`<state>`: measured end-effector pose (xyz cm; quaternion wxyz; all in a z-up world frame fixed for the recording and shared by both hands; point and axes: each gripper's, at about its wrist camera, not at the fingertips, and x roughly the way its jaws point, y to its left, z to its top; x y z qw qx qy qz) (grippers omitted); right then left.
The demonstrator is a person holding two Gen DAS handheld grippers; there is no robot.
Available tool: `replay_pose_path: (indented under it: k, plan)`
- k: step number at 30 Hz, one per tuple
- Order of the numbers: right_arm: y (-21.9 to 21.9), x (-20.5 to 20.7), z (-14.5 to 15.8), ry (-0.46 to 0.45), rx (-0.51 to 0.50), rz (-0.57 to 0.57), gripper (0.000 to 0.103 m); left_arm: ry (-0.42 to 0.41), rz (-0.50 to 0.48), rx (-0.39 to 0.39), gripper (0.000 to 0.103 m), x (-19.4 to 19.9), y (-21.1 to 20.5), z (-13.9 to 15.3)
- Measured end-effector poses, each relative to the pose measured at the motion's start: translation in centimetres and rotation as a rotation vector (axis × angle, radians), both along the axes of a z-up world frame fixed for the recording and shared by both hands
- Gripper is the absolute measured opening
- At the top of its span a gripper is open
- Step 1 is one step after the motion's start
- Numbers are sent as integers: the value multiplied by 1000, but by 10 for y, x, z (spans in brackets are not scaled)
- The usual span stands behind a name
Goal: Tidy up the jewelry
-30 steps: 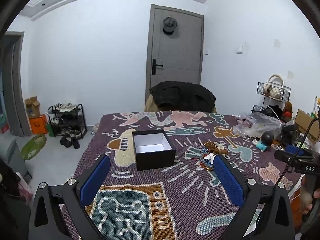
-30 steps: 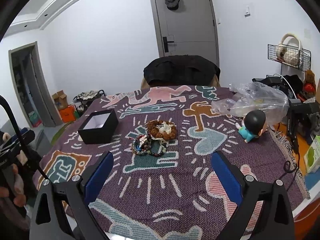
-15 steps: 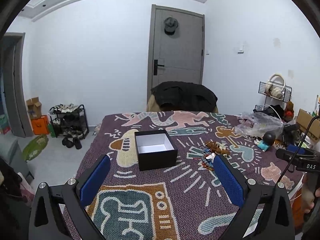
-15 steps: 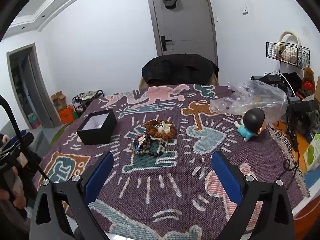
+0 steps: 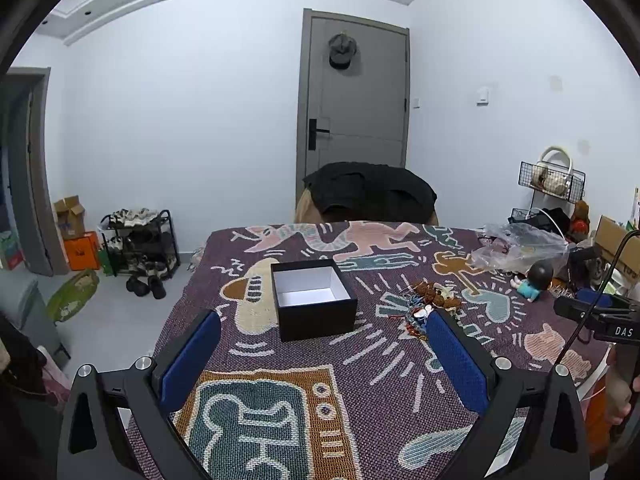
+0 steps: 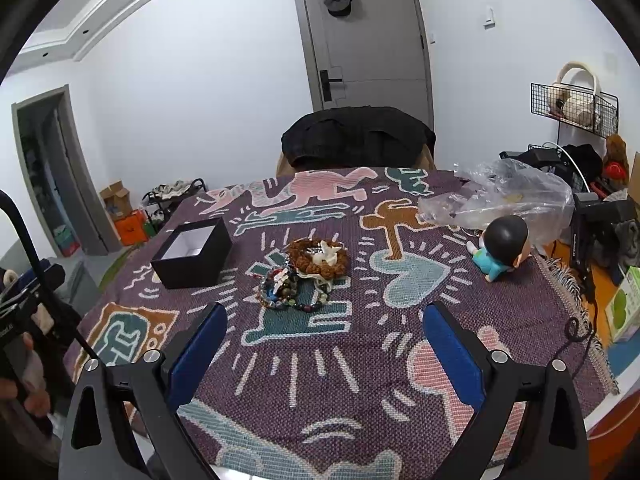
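Two grippers are hovering over the patterned counter (image 6: 420, 280), jaws spread wide, gripping nothing; black box (image 5: 314, 298) and bracelets (image 6: 300, 276) are lying ahead of them.

Black box (image 6: 192, 254) with white lining is sitting open and upright on the bench, nothing visible inside. Jewelry pile (image 6: 304, 276) is lying just right of it, not touching: brown bead bracelet (image 6: 318, 260) behind, multicolour bead strands (image 6: 284, 290) in front, tangled together.
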<state>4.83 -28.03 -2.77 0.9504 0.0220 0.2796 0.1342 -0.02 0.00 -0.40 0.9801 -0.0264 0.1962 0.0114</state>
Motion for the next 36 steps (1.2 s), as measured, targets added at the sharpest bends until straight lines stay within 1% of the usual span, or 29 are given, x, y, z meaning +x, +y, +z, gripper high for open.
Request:
replay_pose_path:
  k: [13,20,26,30,31,34,35,36]
  plan:
    - [-1,0,-1,2,-1,2,99,3,0,-1,103,0,-1,-2]
    - [5,3,-1,13,-17,25,99,27,-24,-16,103,2,-3,-6]
    - [3,16,-1,35,-11,20,99,52,-54,-28,103,14,-7,-6]
    - [-3,30,-4,66,23,20,98,71,-81,-36,102,25,-13,-7]
    - [-3,33,-4,72,26,19,95,76,-89,-34,100,28,-15,-6]
    - [-7,44,-8,102,44,26,82,92,-110,-31,96,38,-22,-6]
    - [-9,49,-10,119,59,28,80,100,-114,-35,94,41,-23,-6]
    - [-10,53,-12,131,70,27,80,112,-126,-43,91,46,-26,-7]
